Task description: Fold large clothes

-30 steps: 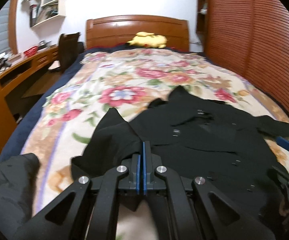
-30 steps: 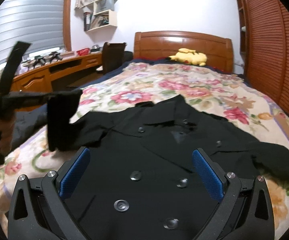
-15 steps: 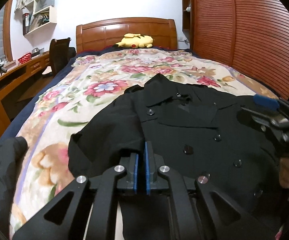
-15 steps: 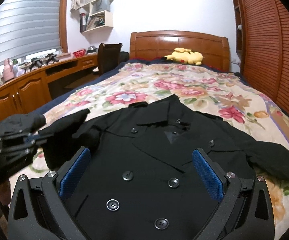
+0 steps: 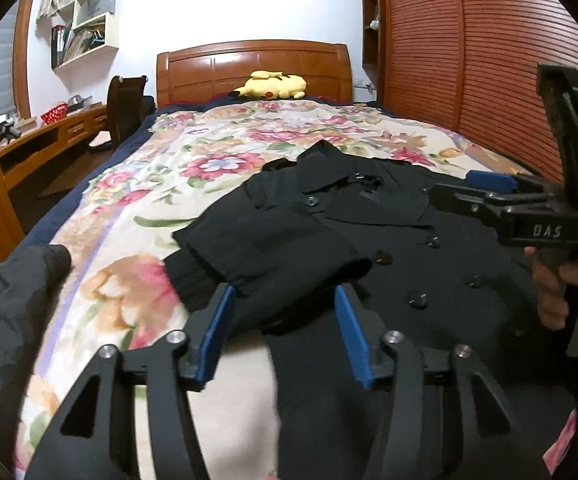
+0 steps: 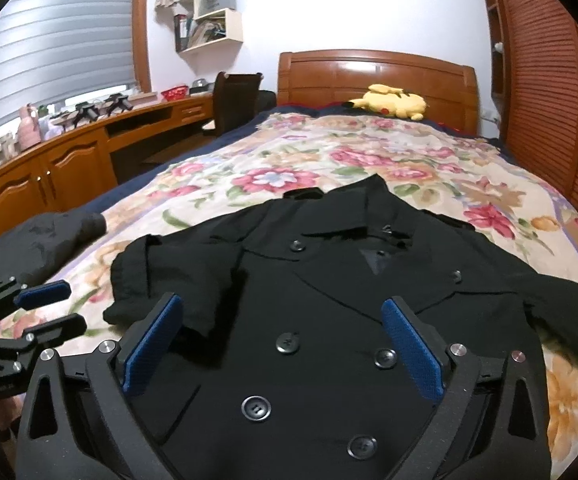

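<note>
On the bed, over a floral blanket, a black double-breasted coat lies flat, front up, collar toward the wooden headboard. Its one sleeve is folded in across the chest, cuff end near the button rows; the other sleeve stretches out to the side on the blanket. Left gripper hangs low just behind the folded sleeve, jaws spread and just been opening, nothing pinched, the cuff edge lying loose ahead of the blue pads. Right gripper hovers over the coat's lower front, jaws spread wide, nothing between them, buttons visible underneath. Left-wrist view shows the right gripper side-on at the frame's right edge with a hand on its handle. Another dark garment is bunched at the bed's near left corner. Yellow plush toy sits by the headboard. Wooden counter runs along the left wall with clutter on top, a chair at its far end.
</note>
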